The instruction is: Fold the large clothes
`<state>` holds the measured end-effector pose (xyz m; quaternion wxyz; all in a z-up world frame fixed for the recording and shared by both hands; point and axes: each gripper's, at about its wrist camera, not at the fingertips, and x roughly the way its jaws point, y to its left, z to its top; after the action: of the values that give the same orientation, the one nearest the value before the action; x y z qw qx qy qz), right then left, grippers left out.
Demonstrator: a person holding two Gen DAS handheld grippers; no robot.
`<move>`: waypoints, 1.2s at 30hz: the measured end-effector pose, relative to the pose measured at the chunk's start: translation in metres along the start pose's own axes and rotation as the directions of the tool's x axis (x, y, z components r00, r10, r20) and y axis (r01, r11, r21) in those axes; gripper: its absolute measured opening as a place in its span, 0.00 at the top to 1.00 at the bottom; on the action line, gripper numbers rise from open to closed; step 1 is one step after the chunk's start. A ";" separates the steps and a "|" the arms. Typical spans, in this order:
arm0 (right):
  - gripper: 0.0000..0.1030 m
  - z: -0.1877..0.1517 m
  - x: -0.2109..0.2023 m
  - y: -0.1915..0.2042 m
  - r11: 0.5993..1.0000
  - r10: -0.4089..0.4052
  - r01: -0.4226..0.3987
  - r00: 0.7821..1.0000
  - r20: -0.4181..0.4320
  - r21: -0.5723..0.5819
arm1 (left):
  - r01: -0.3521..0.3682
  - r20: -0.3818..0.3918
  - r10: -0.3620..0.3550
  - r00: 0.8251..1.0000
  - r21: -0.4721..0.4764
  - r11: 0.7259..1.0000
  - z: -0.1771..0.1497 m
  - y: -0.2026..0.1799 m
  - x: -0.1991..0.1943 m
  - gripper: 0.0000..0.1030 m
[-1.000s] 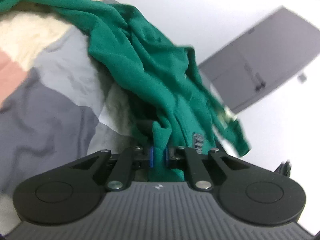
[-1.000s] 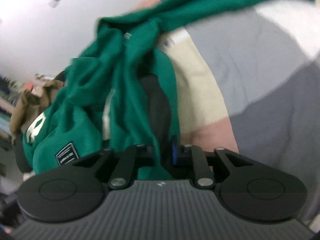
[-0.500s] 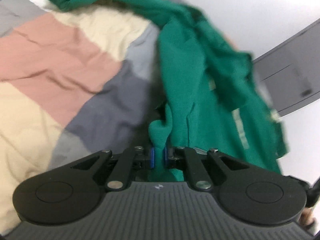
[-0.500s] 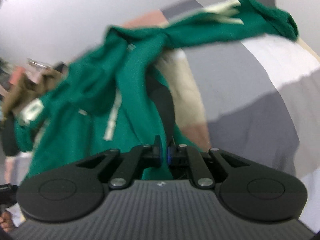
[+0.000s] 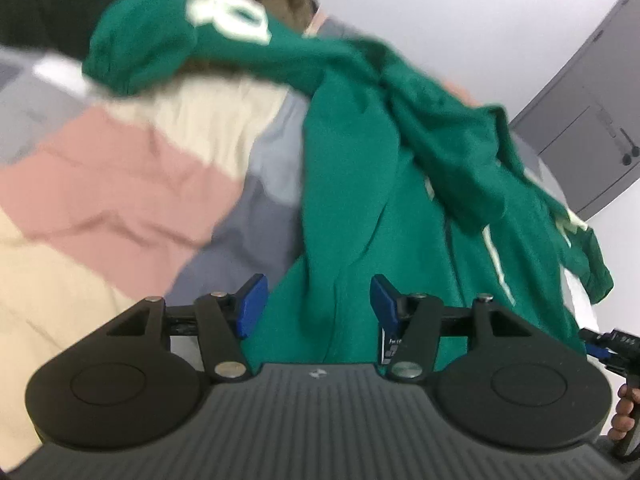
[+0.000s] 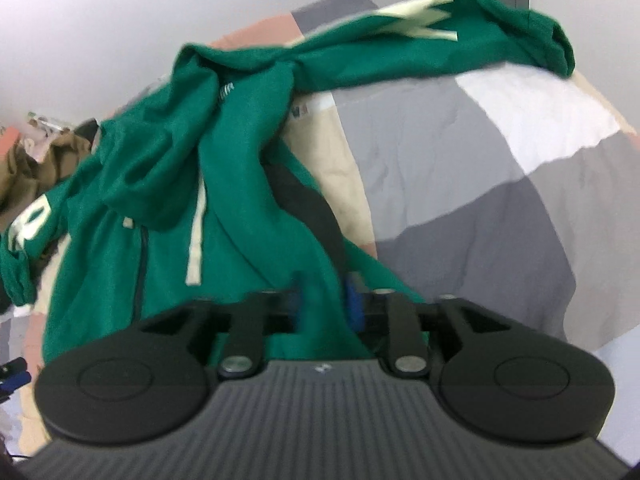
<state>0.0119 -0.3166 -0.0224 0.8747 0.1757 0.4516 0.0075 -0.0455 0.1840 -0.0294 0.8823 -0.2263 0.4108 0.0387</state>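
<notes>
Release phase of a spreading step. The green fleece zip-up hoodie with pale drawstrings and pale sleeve lettering (image 5: 360, 184) is lying stretched, though rumpled, across the patchwork quilt of pink, cream, grey and white panels (image 5: 120, 184), its hood bunched at mid-body and one lettered sleeve (image 6: 440, 40) reaching toward the far edge. The left gripper (image 5: 316, 306), clamped on a pinch of hem half a second earlier, is now showing its jaws parted, having just been opening; the blue pads (image 5: 252, 306) are standing clear on either side of the fabric, which is lying loose between them. The right gripper (image 6: 324, 304) has likewise just been opening, though motion blur is obscuring whether its pads are clear of the fold of green cloth between them. Judged from this layout, the garment is being set down for flattening; sleeves and hood are not yet folded.
</notes>
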 end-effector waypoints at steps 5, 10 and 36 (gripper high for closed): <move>0.33 0.006 -0.014 0.014 0.998 0.042 -0.038 0.996 0.085 -0.042 | -0.033 0.118 0.020 0.993 0.105 0.994 0.010 -0.031 -0.013 0.37; 0.34 0.003 -0.016 0.043 0.988 0.091 -0.074 0.988 0.123 -0.139 | -0.020 0.155 -0.006 0.988 0.170 0.985 0.015 -0.064 0.004 0.37; 0.29 -0.017 0.066 0.108 0.884 0.335 -0.230 0.919 0.208 -0.407 | -0.091 0.288 -0.002 0.958 0.306 0.948 0.004 -0.127 0.135 0.37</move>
<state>0.0536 -0.1988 -0.0493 0.9349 0.0694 0.2864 0.1980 0.0786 0.0557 -0.0811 0.9559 -0.0646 0.2855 0.0247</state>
